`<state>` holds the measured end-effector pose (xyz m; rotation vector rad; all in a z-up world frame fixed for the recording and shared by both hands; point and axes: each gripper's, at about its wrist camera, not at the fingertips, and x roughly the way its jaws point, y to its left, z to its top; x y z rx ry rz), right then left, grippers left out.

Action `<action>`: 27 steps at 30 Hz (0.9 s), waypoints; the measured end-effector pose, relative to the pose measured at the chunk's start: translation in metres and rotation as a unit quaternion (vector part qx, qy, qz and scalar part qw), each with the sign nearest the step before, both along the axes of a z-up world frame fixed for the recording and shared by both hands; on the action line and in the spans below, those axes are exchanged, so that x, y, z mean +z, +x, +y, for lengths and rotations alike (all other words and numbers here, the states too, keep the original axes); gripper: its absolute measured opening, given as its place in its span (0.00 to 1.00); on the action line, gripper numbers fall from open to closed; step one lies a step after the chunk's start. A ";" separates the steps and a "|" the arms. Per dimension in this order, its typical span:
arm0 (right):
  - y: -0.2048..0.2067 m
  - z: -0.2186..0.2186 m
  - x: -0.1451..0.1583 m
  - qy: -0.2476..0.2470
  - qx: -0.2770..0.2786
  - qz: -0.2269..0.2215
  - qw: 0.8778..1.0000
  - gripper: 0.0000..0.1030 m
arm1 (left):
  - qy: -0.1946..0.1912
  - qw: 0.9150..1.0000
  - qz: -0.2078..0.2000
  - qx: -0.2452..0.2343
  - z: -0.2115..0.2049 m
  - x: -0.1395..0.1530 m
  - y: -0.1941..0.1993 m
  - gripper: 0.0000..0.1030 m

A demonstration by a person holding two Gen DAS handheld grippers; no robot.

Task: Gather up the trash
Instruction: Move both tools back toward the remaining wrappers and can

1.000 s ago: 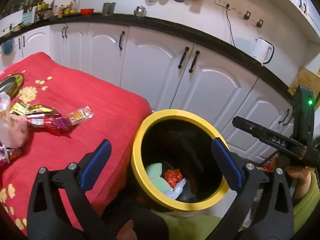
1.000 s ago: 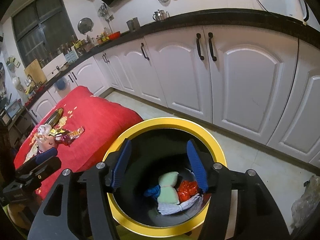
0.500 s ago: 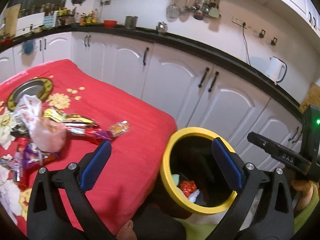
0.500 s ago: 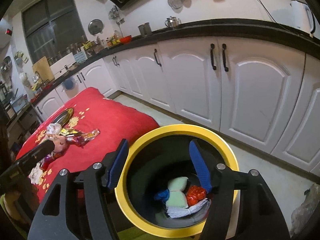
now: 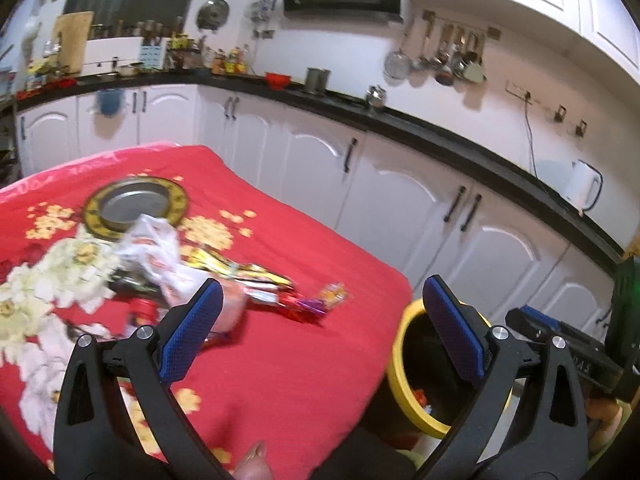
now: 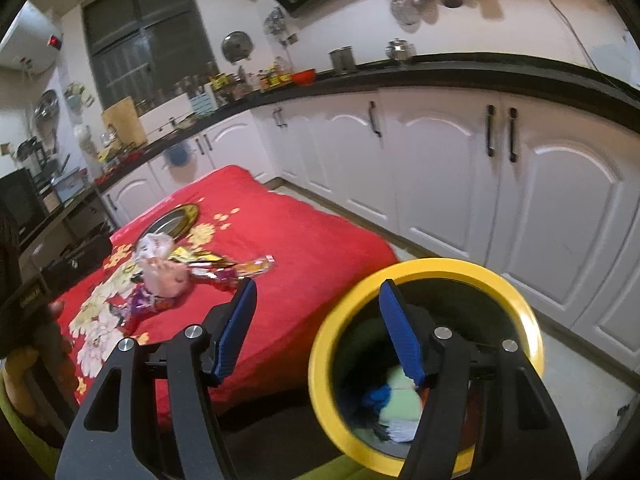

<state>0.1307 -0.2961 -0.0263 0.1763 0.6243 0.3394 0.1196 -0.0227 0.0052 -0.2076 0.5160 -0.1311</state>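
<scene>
You hold both tools, left and right, wide and empty, the right's jaws just having opened further, because the wrappers lie at eleven o'clock on the worktop, bin alongside.

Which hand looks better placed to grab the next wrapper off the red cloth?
Left. The left gripper, open and empty, faces the wrappers; the right gripper is over the bin.
</scene>
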 end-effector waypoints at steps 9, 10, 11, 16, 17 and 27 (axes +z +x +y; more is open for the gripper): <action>-0.007 0.048 0.021 -0.015 0.046 -0.015 0.999 0.63 | -0.014 0.999 -0.021 0.036 0.038 0.013 -0.014 0.89; -0.009 0.052 0.023 -0.016 0.049 -0.018 0.998 0.64 | -0.016 0.999 -0.026 0.038 0.041 0.015 -0.015 0.89; -0.010 0.057 0.026 -0.020 0.054 -0.022 0.998 0.65 | -0.017 0.999 -0.028 0.040 0.043 0.015 -0.015 0.89; -0.011 0.073 0.031 -0.028 0.068 -0.028 0.997 0.67 | -0.024 0.998 -0.032 0.048 0.054 0.016 -0.017 0.89; -0.010 0.076 0.031 -0.028 0.070 -0.028 0.997 0.67 | -0.025 0.998 -0.032 0.050 0.056 0.016 -0.017 0.89; 0.000 0.102 0.029 -0.045 0.095 -0.029 0.994 0.67 | -0.023 0.997 -0.018 0.076 0.080 0.011 -0.008 0.89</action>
